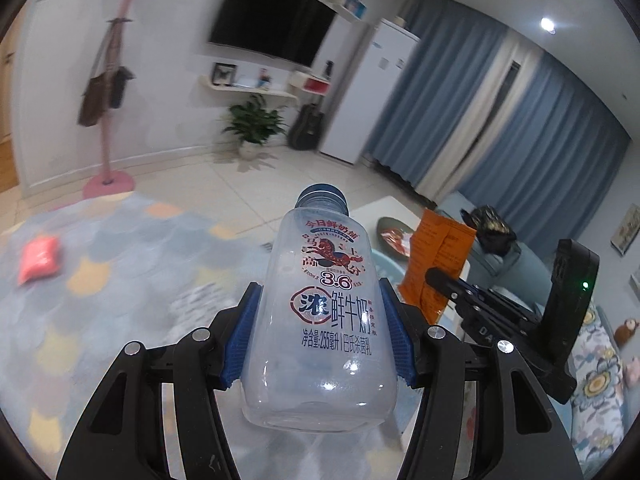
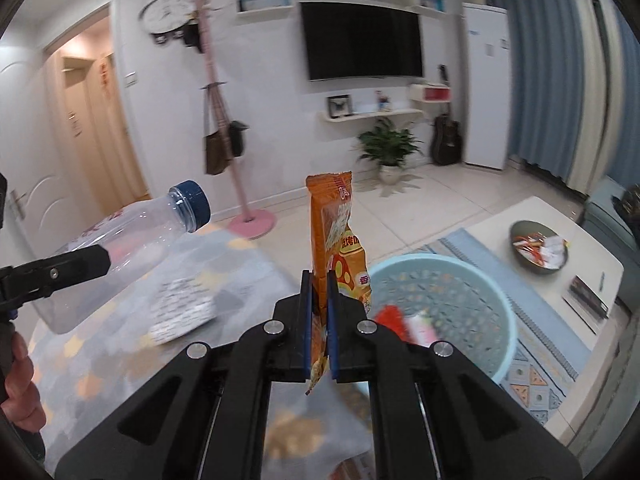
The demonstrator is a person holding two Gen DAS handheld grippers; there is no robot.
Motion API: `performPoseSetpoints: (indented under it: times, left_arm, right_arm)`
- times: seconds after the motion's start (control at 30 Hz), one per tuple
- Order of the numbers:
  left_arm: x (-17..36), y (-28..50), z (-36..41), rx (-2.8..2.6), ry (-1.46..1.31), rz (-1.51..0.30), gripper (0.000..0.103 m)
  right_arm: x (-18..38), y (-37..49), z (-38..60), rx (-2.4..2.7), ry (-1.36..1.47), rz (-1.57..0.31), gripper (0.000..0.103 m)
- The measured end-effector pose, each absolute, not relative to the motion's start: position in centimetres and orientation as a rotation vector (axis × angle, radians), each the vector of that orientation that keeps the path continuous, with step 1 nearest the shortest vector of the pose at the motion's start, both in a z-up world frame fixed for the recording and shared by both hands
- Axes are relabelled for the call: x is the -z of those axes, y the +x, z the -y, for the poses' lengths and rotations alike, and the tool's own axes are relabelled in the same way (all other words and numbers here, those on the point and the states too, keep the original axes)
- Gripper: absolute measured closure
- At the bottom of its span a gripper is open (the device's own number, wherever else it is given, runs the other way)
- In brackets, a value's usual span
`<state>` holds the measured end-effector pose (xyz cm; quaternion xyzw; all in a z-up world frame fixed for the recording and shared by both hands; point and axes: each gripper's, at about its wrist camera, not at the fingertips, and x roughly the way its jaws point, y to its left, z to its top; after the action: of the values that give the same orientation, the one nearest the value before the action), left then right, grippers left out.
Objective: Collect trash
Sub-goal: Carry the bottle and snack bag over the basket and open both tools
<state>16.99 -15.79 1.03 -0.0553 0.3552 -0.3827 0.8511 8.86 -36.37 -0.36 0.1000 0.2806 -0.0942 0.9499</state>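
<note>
The left gripper [image 1: 320, 320] held a clear plastic bottle [image 1: 324, 312] by its middle, its blue pads [image 1: 240, 332] pressed against both sides, the blue cap pointing away from the camera and the base toward it. The bottle looked empty, with red and blue print on its front. The right gripper [image 2: 319, 320] had its jaws closed on an orange snack bag [image 2: 334, 236], which stood upright out of them with a crumpled end hanging below. Both things were off the floor, above a grey patterned rug [image 2: 120, 356]. Just to the right of the snack bag stood a pale blue basket [image 2: 472, 296] on the rug, with a few wrappers (red and white) lying inside. A flat printed packet [image 2: 182, 310] lay on the rug beneath the bottle, and a pink bag [image 1: 40, 260] lay farther off on the rug. Beyond the basket, a white worktop [image 2: 592, 272] carried a dark dish [image 2: 538, 244] of wrappers. A hand [image 2: 18, 380] showed at the left edge of the right wrist view.
</note>
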Motion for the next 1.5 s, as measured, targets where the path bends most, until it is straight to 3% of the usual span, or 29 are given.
performPoseSetpoints:
  times: [0.43,0.7,0.8,0.83,0.87,1.2,1.5]
  left_arm:
    - [4.7,21.5,29.3,0.902,-0.020,-0.909,0.047]
    - [8.6,22.6,31.9,0.919,0.001,-1.022,0.047]
    - [8.5,22.9,31.6,0.915,-0.005,-1.029,0.037]
    - [8.2,22.8,31.2,0.922,-0.019,-1.024,0.031]
    - [7.9,22.7,30.6,0.925,-0.028,-1.015,0.028]
    - [3.2,20.1,25.1,0.866,-0.087,-0.855,0.028]
    - [-1.8,18.9,15.9,0.708,-0.139,-0.677,0.028]
  right_arm:
    - [8.5,11.8,46.1,0.363,0.343,-0.772,0.098]
    - [10.8,12.9,47.3,0.374,0.361,-0.851,0.095]
    - [10.8,12.6,47.7,0.383,0.373,-0.854,0.073]
    - [10.6,12.4,47.7,0.388,0.373,-0.843,0.054]
    - [10.3,12.1,47.6,0.394,0.371,-0.831,0.044]
    - [4.4,10.5,43.8,0.336,0.317,-0.720,0.043]
    - [-1.3,10.5,35.0,0.188,0.176,-0.601,0.032]
